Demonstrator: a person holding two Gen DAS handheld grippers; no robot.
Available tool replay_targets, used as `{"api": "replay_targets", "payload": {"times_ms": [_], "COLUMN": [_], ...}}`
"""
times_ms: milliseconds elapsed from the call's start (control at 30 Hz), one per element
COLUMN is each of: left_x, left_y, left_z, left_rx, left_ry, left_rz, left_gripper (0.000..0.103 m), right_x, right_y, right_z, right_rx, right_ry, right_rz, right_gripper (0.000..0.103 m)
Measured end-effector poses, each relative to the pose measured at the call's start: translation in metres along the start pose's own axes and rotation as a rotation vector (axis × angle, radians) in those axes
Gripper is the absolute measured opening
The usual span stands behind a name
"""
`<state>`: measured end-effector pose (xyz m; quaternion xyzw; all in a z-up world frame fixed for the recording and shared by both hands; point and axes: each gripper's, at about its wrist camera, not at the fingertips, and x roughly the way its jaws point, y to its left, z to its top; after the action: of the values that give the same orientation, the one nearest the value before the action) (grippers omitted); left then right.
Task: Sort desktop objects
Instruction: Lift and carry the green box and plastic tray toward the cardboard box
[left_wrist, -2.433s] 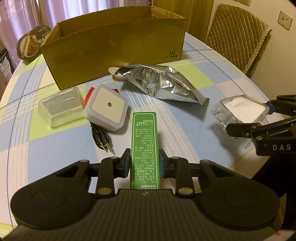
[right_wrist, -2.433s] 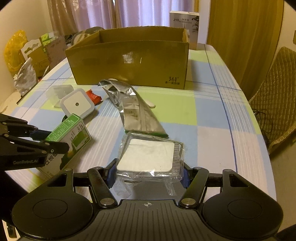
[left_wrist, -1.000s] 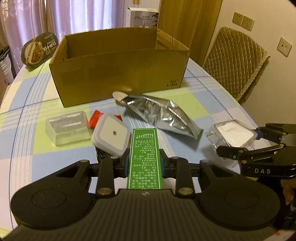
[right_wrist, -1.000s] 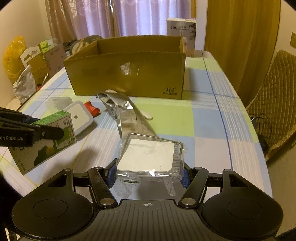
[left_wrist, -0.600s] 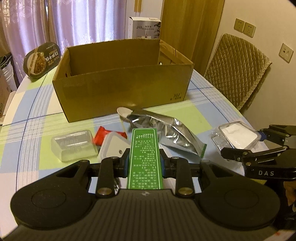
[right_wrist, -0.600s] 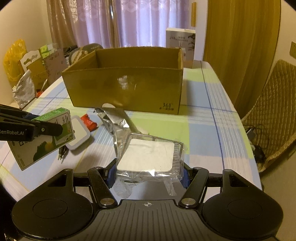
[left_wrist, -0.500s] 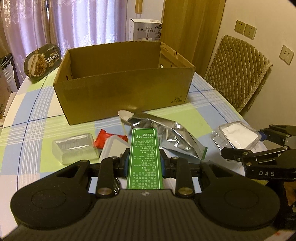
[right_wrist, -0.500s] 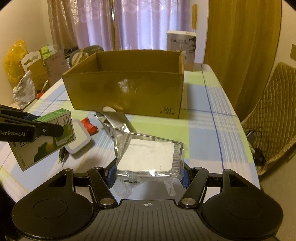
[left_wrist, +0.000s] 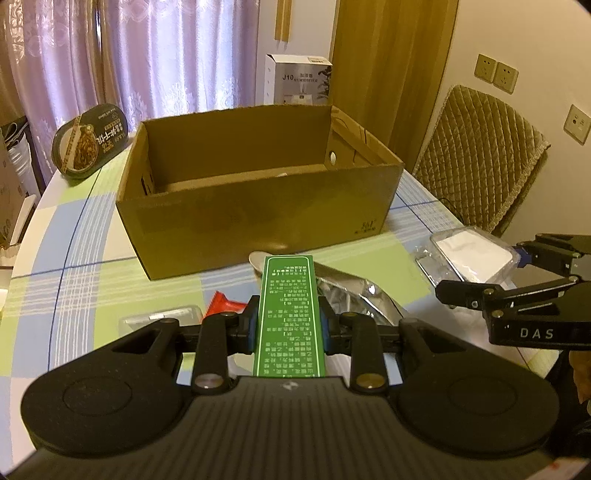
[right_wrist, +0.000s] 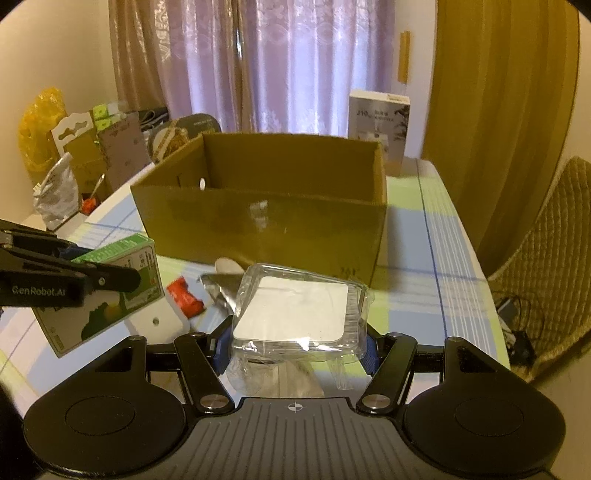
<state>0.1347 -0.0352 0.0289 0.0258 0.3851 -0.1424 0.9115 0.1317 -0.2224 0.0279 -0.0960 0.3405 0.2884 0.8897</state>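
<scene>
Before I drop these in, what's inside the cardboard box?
The cardboard box looks mostly bare: brown inner walls and a strip of floor show, with one small pale thing at the bottom. Its front wall hides the near floor.

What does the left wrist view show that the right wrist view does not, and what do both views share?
Only the left wrist view shows the wall sockets and the clear lidded container on the table. Only the right wrist view shows the yellow bag and the green carton's picture face. Both show the cardboard box, the green carton clamped in the left gripper, and the wrapped white pack held by the right gripper.
</scene>
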Motion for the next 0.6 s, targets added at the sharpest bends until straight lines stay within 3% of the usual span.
{"api": "replay_targets", "payload": {"times_ms": [600], "left_x": [0.023], "left_y": [0.031], "left_z": [0.083], "left_rx": [-0.007], "left_ry": [-0.076], "left_rz": [0.007], "left_gripper": [0.025], "right_x": [0.043], "right_y": [-0.010], "right_z": [0.097], "right_rx": [-0.019], "right_ry": [-0.087], "right_rz": [0.035], "right_gripper": [0.062]}}
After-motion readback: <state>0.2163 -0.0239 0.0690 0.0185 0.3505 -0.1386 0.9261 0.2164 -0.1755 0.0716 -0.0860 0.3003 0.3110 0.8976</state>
